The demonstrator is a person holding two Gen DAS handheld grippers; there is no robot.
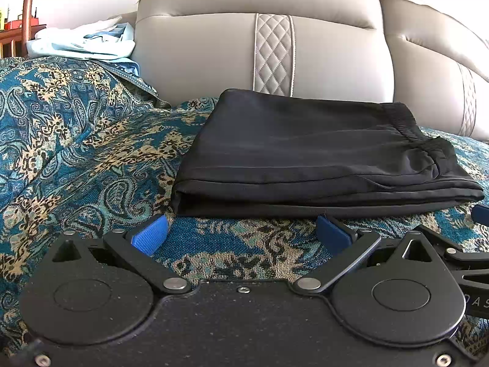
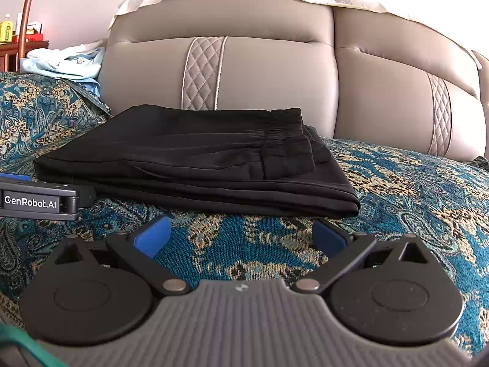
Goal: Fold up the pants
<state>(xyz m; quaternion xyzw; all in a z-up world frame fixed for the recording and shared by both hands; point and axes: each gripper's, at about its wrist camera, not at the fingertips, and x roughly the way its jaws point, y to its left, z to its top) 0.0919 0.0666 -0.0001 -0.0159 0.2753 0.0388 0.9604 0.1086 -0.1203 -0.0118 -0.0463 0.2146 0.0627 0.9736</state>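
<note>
- Both claws stand with their blue pads spread apart, holding nothing: the left claw (image 1: 241,232) and the right claw (image 2: 241,235) sit side by side, low over the patterned bedspread (image 1: 76,153).
- Just ahead of them lie the black pants (image 2: 189,159), folded into a flat stack on the bedspread, elastic waistband on top toward the right.
- Behind the pants rises a grey padded headboard (image 2: 275,70).
- Far left, a crumpled pale blue cloth (image 1: 82,42) rests on the bedspread.
</note>
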